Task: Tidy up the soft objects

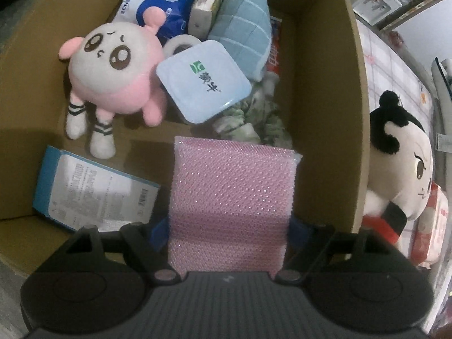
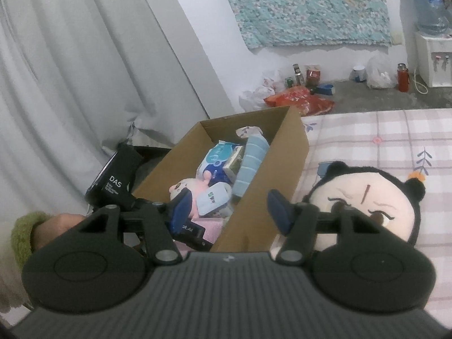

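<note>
Left wrist view: the pink sponge (image 1: 230,197) sits clamped between the left gripper (image 1: 228,233) pads, over the cardboard box (image 1: 333,113) (pink plush (image 1: 113,76) inside). The right gripper (image 2: 228,212) gapes empty beside a black-haired doll (image 2: 364,200).

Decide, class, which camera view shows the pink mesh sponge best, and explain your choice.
The left wrist view: the pink mesh sponge fills its centre, clamped in the left gripper over the cardboard box. The right wrist view shows only a pink sliver of it behind that gripper.
</note>
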Demonstrator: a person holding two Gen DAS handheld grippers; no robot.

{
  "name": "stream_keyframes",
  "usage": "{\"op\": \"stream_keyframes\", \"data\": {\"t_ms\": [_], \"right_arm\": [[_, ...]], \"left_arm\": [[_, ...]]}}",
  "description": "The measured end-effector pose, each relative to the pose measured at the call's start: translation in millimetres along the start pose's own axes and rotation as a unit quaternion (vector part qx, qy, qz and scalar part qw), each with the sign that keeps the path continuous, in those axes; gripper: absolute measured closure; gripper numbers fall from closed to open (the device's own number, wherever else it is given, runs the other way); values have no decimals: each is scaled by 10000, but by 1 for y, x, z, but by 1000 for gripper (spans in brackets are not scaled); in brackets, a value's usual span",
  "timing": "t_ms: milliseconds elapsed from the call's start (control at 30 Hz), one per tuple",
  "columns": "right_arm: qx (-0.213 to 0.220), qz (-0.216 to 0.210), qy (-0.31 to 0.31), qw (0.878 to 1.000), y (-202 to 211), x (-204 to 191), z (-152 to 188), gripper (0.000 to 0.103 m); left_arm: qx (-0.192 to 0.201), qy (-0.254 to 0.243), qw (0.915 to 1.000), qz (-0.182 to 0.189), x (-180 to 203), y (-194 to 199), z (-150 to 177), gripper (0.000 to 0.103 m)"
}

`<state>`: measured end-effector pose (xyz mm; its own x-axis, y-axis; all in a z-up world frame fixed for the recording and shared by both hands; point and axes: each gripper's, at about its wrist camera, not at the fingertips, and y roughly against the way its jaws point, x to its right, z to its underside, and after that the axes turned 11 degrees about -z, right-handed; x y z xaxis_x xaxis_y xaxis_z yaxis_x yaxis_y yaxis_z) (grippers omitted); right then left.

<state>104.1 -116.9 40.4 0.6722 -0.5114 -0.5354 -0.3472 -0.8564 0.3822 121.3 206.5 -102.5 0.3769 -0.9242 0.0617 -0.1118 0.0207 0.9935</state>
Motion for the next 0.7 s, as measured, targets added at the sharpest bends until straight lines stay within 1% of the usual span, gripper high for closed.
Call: {"op": "stream_keyframes", "data": {"t_ms": [167,233,333,433,500,567,633,700], "right_arm": [[34,29,16,10000,2,-1,1,41],[45,46,36,10000,3,-4,1,40],[67,85,47,9999,5,-8,1,39],[97,115,83,9999,7,-14,1,38],[125,144,126,9997,9,-19,0,35],[152,170,156,9996,12,-24,1,32],[176,200,160,9995,15,-30,3,29],[183,249,172,9994,18,-35,6,23]], "left_arm": [[-92,-53,9999,106,2,0,1,14],[-142,-25,9996,252,1,2,0,12],[-66,-27,9994,348,-2,11,4,12],[107,8,9991,421,-8,23,9,12],[319,31,9985,445,-12,36,14,12],[651,22,9970,417,-17,52,22,11],[1075,-42,9935,374,-20,73,32,9],[1507,-107,9880,330,-20,91,45,7]]}}
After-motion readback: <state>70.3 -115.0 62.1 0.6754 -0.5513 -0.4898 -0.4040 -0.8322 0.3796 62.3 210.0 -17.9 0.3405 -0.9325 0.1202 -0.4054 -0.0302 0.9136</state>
